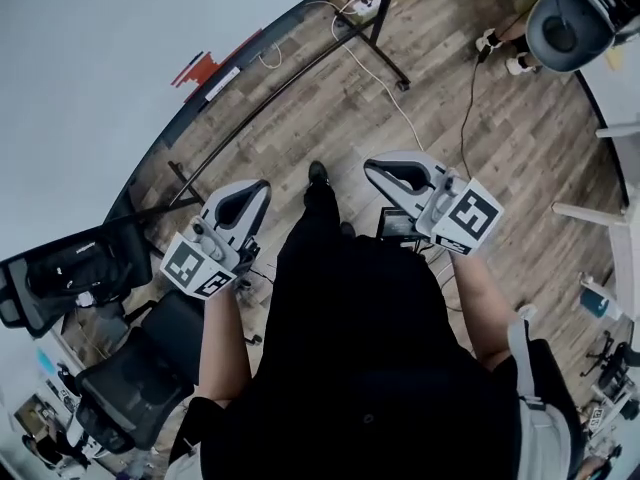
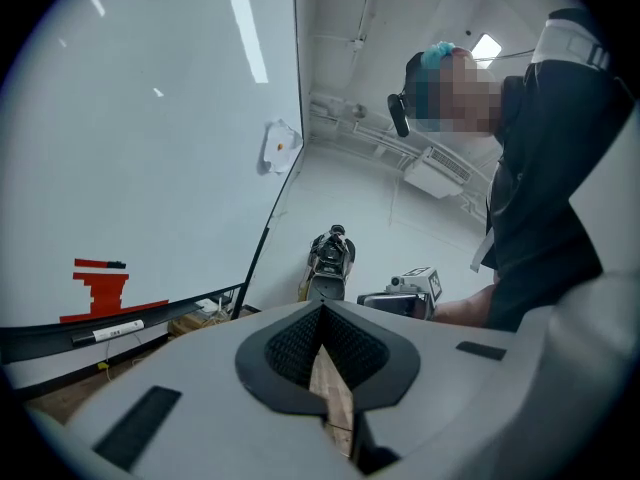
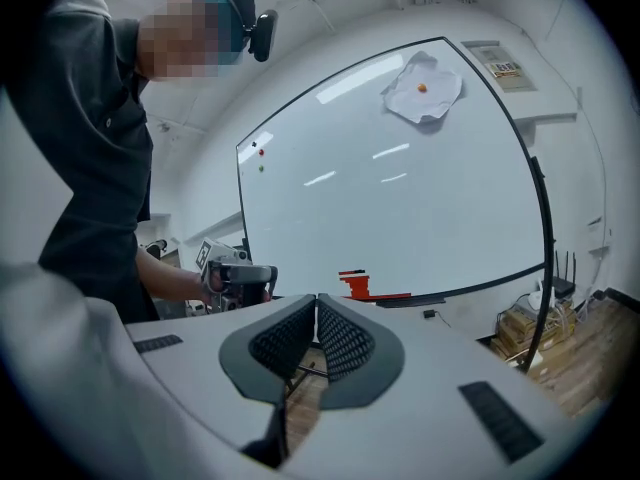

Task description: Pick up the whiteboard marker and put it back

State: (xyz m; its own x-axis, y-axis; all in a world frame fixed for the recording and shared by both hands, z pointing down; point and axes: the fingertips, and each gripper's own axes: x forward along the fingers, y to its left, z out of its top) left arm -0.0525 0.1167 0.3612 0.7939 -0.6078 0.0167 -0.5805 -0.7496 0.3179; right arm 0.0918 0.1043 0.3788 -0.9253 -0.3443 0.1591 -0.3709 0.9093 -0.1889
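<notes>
At the foot of the whiteboard [image 2: 150, 118], far left, the whiteboard marker [image 2: 110, 331] lies untouched. My left tool [image 2: 322, 310] and right tool [image 3: 314, 300] are fully closed and empty. Pickup and return are both still to do.

Grey-brown wood planks cover the floor [image 1: 450, 118]. A big whiteboard [image 1: 120, 58] on a black frame stands far left. A black office chair [image 1: 130, 378] sits near left. White walls [image 2: 350, 183] enclose the room.
</notes>
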